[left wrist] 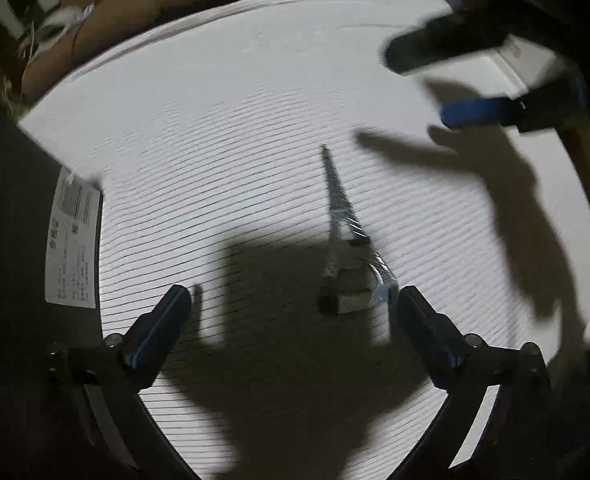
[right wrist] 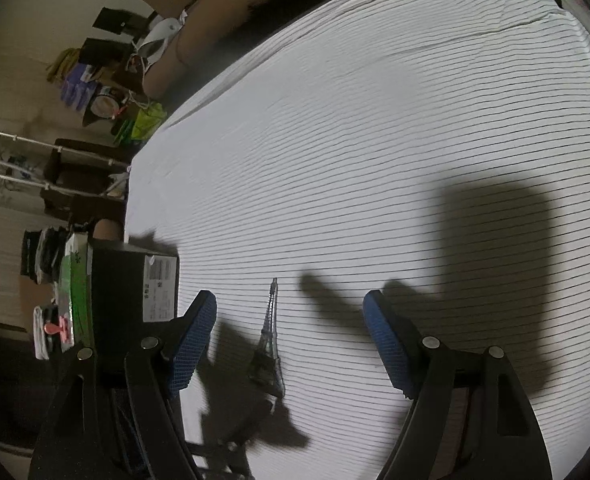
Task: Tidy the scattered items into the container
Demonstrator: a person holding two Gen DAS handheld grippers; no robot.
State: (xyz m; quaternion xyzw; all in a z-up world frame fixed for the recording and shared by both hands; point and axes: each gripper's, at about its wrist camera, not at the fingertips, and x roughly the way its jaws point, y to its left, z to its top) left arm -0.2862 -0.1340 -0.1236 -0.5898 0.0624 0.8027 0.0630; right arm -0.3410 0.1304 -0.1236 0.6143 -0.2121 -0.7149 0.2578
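A small Eiffel Tower model (left wrist: 341, 240) in clear wrap lies flat on the striped white sheet (left wrist: 235, 140). Its tip points away from me. My left gripper (left wrist: 295, 308) hangs open just above it; the model's base sits between the fingertips, close to the right finger (left wrist: 419, 316), and neither pad presses on it. The right gripper (right wrist: 291, 320) is also open and empty, hovering over the same model (right wrist: 269, 344). It shows blurred at the upper right of the left wrist view (left wrist: 451, 80). The black box (right wrist: 127, 300) with a white label stands at the sheet's left edge.
Green packaging (right wrist: 77, 300) and a pink item (right wrist: 55, 326) show past the box's far rim. A brown headboard (right wrist: 215, 4) borders the sheet's far side. Clutter, bags and a metal rack (right wrist: 35, 160) stand on the floor beyond the left edge. Heavy shadows fall across the sheet.
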